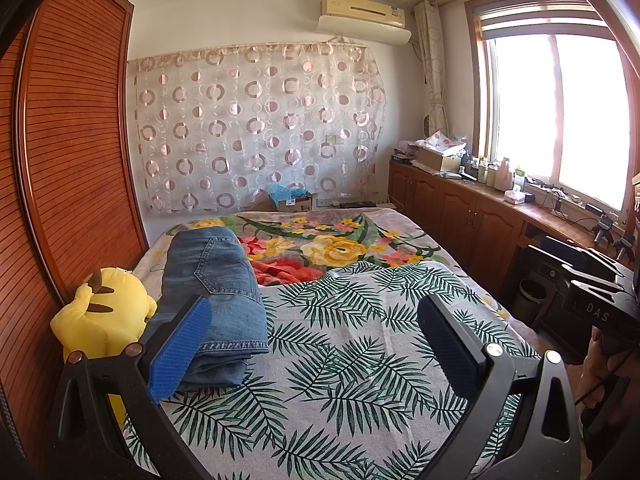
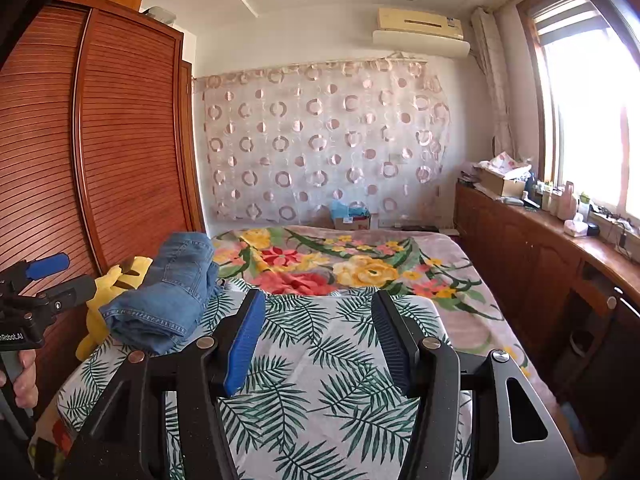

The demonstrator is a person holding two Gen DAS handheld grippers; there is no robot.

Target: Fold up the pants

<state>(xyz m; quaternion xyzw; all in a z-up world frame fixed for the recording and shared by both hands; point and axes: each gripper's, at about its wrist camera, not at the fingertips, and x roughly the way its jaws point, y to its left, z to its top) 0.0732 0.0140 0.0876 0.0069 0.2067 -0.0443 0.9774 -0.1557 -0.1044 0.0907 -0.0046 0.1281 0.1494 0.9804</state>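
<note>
Denim pants [image 1: 216, 296] look folded on the bed [image 1: 360, 340]; keep your left claw [image 1: 312, 344] and right claw [image 2: 316, 344] apart, empty, clear.

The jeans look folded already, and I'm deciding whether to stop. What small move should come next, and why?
Probably none beyond drawing both hands back: the jeans lie folded in a stack on the leaf-print sheet, and the left gripper and right gripper are open, holding nothing.

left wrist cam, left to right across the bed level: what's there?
wardrobe → yellow plush toy → folded jeans → palm-leaf sheet → wooden cabinets → right gripper, at the frame's right edge.
</note>
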